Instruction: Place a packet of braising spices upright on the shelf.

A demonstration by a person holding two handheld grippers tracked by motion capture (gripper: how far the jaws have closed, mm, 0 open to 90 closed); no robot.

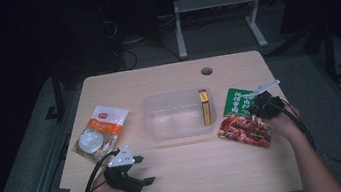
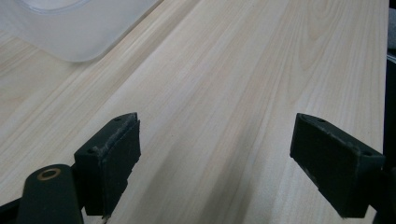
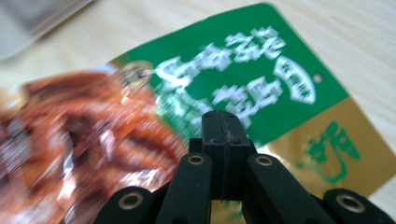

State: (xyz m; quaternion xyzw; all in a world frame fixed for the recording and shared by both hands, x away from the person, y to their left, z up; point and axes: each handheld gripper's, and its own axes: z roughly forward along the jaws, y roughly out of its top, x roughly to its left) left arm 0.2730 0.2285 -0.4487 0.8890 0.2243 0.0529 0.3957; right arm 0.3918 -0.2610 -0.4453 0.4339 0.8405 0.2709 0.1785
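Note:
A snack packet (image 1: 243, 125), green at its far end and red with a food picture at its near end, lies on the right of the wooden table (image 1: 204, 172). My right gripper (image 1: 253, 109) hovers over the packet's right edge. In the right gripper view its jaws (image 3: 222, 123) are pressed together with nothing visible between them, and the packet (image 3: 243, 79) shows blurred behind them. My left gripper (image 1: 144, 169) rests near the front left of the table. It (image 2: 215, 163) stands wide open over bare wood.
A clear plastic tub (image 1: 174, 118) sits mid-table with a yellow box (image 1: 205, 107) standing against its right wall; the tub's corner (image 2: 74, 28) shows in the left gripper view. A white and orange packet (image 1: 102, 128) lies at the left. A cable hole (image 1: 206, 70) sits near the far edge.

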